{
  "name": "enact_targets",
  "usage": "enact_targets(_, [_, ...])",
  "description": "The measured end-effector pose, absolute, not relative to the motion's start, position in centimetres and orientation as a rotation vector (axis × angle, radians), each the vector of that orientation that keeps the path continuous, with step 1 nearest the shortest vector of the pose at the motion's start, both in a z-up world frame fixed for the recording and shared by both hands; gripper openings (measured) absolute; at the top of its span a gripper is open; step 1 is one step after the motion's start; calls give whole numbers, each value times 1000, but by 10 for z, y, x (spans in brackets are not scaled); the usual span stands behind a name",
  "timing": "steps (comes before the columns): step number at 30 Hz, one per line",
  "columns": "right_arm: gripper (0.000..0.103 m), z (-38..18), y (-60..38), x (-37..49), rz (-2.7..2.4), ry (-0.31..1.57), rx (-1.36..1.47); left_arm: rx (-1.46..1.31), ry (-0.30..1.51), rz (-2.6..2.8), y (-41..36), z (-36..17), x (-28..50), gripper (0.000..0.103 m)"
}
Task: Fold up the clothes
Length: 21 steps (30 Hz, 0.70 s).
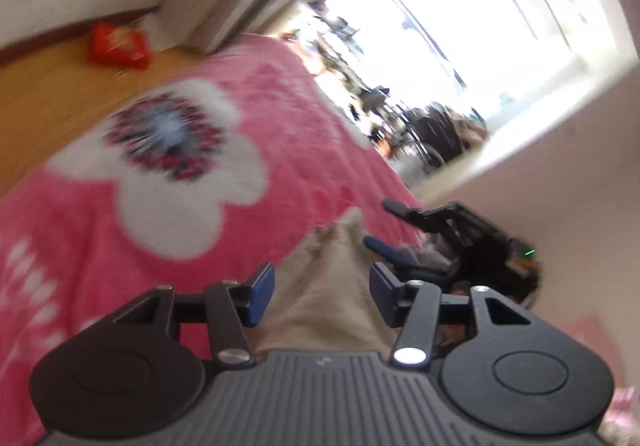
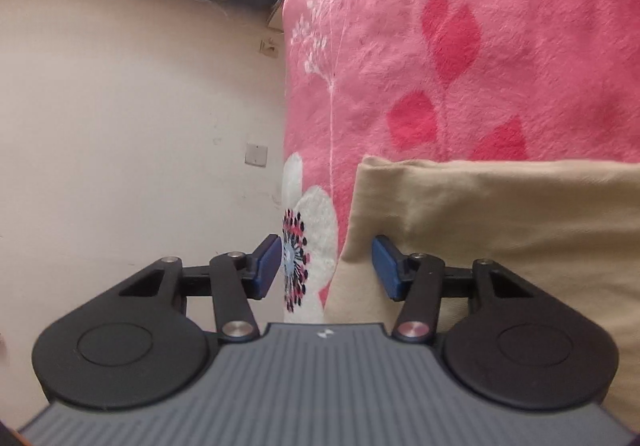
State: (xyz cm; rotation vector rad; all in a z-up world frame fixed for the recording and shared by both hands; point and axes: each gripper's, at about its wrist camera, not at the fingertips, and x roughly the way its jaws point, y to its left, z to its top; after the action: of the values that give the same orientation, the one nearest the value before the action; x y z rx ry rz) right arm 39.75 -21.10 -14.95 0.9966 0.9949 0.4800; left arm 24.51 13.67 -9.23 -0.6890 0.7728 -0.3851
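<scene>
A beige garment (image 2: 492, 214) lies on a pink flowered blanket (image 2: 500, 46). In the right wrist view my right gripper (image 2: 326, 266) is open, its jaws straddling the garment's left edge near a folded corner. In the left wrist view, which is blurred, my left gripper (image 1: 322, 292) is open with a strip of the same beige garment (image 1: 328, 286) running between its jaws. The right gripper also shows in the left wrist view (image 1: 404, 230), open, at the far end of the cloth.
The blanket (image 1: 168, 182) covers a bed. A wooden floor (image 1: 60, 86) with a red bag (image 1: 118, 46) lies beyond its left side. A bright window (image 1: 472, 18) and clutter stand at the far end. A pale wall (image 2: 140, 126) borders the bed.
</scene>
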Motion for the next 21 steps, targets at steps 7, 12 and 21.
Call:
enact_targets(7, [40,-49,-284,285,464,848,665,-453,831,-486,79,-78,257,53])
enact_targets(12, [23,-48,-269,192,369,937,377,-245,837,-514,60,-68,234,53])
enact_targets(21, [24,-81,-162,147,354,830,-215,383,798,-569,24,-82,192,62])
